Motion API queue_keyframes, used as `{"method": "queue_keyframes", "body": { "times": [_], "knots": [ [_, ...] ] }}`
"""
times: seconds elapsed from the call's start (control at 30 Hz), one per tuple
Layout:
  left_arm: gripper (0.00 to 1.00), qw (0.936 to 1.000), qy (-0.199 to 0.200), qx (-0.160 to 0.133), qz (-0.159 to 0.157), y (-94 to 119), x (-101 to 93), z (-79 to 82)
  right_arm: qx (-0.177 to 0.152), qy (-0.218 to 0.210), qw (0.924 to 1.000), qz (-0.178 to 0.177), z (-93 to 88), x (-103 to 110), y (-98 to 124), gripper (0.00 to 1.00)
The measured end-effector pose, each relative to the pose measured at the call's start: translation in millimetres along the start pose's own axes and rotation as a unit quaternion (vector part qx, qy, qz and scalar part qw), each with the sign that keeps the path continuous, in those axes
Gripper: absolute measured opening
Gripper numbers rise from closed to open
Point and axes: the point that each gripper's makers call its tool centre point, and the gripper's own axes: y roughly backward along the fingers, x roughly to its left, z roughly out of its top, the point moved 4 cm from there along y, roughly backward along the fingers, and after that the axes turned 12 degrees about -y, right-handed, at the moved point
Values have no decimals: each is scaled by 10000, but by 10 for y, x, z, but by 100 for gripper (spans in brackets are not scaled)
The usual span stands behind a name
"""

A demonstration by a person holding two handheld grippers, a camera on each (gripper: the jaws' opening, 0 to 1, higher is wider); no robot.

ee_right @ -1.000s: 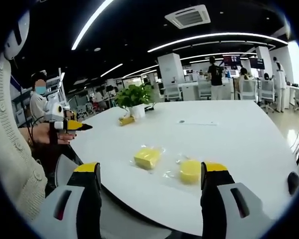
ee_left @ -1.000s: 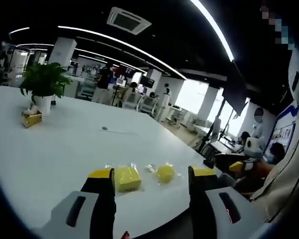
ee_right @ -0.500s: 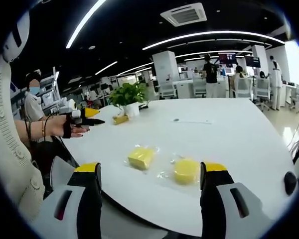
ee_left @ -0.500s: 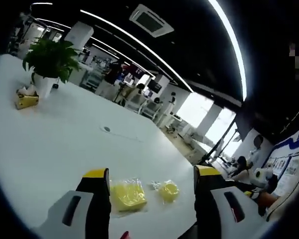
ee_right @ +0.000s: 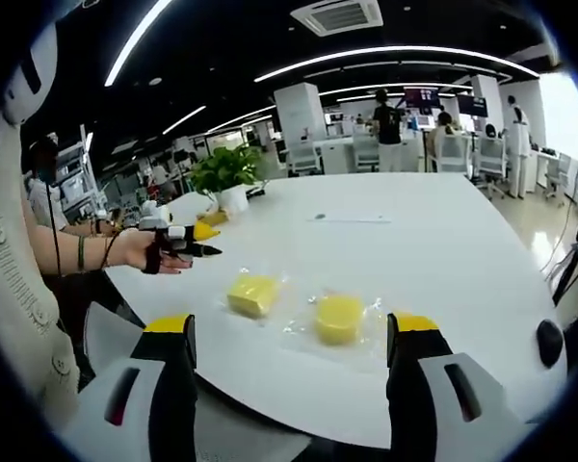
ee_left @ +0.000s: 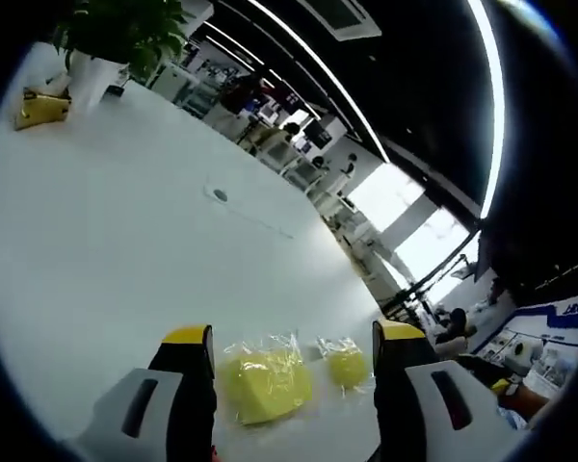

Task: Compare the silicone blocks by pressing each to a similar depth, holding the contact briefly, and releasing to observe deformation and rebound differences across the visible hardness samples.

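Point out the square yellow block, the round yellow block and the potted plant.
square yellow block (ee_right: pixel 253 294), right gripper view, middle of its top face
round yellow block (ee_right: pixel 339 317), right gripper view, centre of its top
potted plant (ee_right: pixel 227 169), right gripper view, on its leaves

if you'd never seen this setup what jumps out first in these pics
Two bright yellow silicone pieces in clear plastic wrap on the white table: a square yellow silicone block and, beside it, a round yellow silicone block. The right gripper frames them between open yellow-tipped jaws, not touching; the left gripper does the same. A green potted plant stands further back.
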Motion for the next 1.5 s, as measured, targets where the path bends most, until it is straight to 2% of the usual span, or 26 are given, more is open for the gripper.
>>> {"method": "queue_keyframes", "body": {
  "times": [0.17, 0.23, 0.3, 0.4, 0.53, 0.63, 0.73, 0.8, 0.83, 0.87, 0.97, 1.1, 1.17, 1.23, 1.27, 1.3, 1.37, 1.43, 1.5],
  "knots": [
    [65, 9991, -123, 400, -71, -233, 197, -146, 147, -38, 9998, -96, -12, 9, -68, 75],
    [62, 9986, -138, 497, -152, -327, 256, -197, 222, -48, 9997, -118, -20, 10, -103, 75],
    [54, 9976, -116, 630, -281, -392, 292, -254, 254, -63, 9996, -121, -17, 10, -132, 75],
    [47, 9964, 221, 698, -431, -492, 352, -349, 327, -78, 9994, -130, -5, 7, -191, 75],
    [44, 9947, 413, 793, -505, -550, 417, -479, 389, -77, 9991, -140, 13, -1, -247, 75],
    [37, 9920, 731, 793, -651, -568, 447, -572, 446, -94, 9988, -151, 7, -9, -286, 75],
    [25, 9876, 1247, 612, -735, -580, 488, -630, 503, -96, 9986, -153, -7, -6, -316, 74],
    [16, 9865, 1350, 551, -741, -573, 524, -662, 542, -99, 9984, -147, -18, -3, -335, 74],
    [15, 9866, 1360, 543, -722, -571, 538, -676, 561, -99, 9983, -149, -24, -2, -344, 74],
    [15, 9833, 1589, 418, -788, -573, 520, -646, 593, -96, 9981, -145, -35, -5, -353, 74],
    [13, 9841, 1575, 384, -725, -559, 574, -647, 637, -107, 9978, -130, -50, -11, -372, 73],
    [11, 9845, 1514, 424, -784, -575, 534, -639, 677, -101, 9976, -120, -52, -22, -396, 72],
    [6, 9848, 1425, 382, -920, -578, 499, -609, 670, -110, 9976, -94, -45, -20, -410, 72],
    [2, 9867, 1182, 473, -1006, -586, 461, -617, 689, -98, 9975, -83, -47, -23, -424, 72],
    [0, 9876, 981, 476, -1126, -580, 438, -615, 695, -98, 9975, -79, -50, -25, -427, 72],
    [0, 9907, 676, 402, -1115, -593, 451, -600, 705, -105, 9974, -67, -52, -25, -433, 72],
    [0, 9907, 643, 420, -1120, -595, 436, -591, 703, -98, 9975, -55, -51, -23, -435, 71],
    [0, 9912, 387, 463, -1177, -599, 413, -586, 690, -100, 9976, -37, -48, -20, -441, 70],
    [0, 9910, 482, 501, -1145, -606, 413, -578, 694, -105, 9975, -33, -53, -20, -441, 70]
  ]
}}
